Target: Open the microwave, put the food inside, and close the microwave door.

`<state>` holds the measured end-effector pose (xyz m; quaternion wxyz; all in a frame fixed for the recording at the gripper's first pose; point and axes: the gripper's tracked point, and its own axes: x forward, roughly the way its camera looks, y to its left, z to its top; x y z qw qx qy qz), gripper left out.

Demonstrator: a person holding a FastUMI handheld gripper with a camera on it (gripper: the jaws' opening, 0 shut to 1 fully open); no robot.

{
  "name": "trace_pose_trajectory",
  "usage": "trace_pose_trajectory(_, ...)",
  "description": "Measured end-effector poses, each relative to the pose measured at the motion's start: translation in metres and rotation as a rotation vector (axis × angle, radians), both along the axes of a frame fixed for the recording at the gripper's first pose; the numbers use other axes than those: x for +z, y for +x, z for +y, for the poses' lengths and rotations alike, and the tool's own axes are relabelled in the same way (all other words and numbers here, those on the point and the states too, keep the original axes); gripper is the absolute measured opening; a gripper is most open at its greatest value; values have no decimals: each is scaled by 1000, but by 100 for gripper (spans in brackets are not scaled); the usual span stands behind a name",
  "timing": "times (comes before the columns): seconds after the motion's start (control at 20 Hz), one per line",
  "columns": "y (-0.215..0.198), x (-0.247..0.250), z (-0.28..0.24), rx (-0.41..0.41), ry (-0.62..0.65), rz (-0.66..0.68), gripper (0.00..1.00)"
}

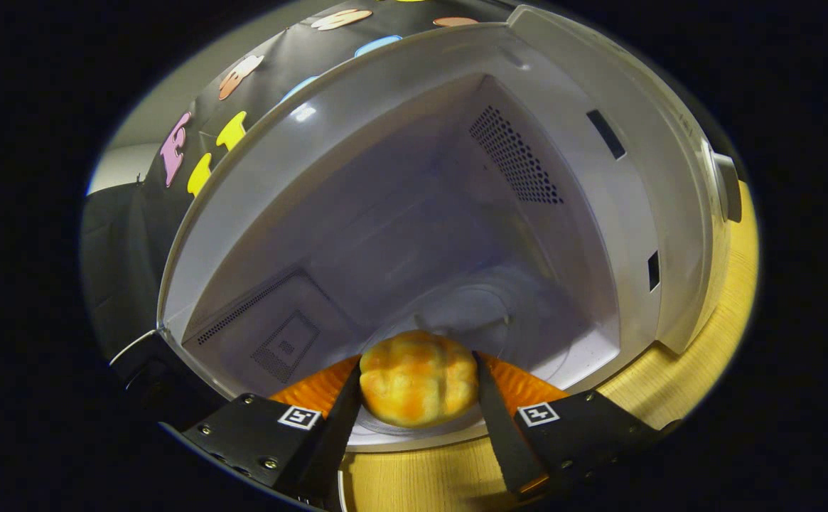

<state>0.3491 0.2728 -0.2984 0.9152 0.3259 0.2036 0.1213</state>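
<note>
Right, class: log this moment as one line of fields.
gripper: shut on bread roll | microwave: door open, cavity bare | roll: at cavity's front edge, above turntable | step: not yet released

The tool [417, 387] is tilted at the microwave's [414, 213] open mouth, both black fingers [339, 419] pressed against a bread roll [417, 377] held between them.

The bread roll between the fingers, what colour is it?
Golden yellow with orange-brown patches, bread roll, gripper view.
</note>
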Motion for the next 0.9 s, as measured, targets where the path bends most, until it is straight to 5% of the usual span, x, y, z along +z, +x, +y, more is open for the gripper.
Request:
trace_pose_trajectory(0.15,2,0,-6,-26,-35,8,95)
trace_pose_trajectory(0.4,-14,20,-11,-7,-84,-23,96)
trace_pose_trajectory(0.9,-137,151,-48,38,-250,-252,96)
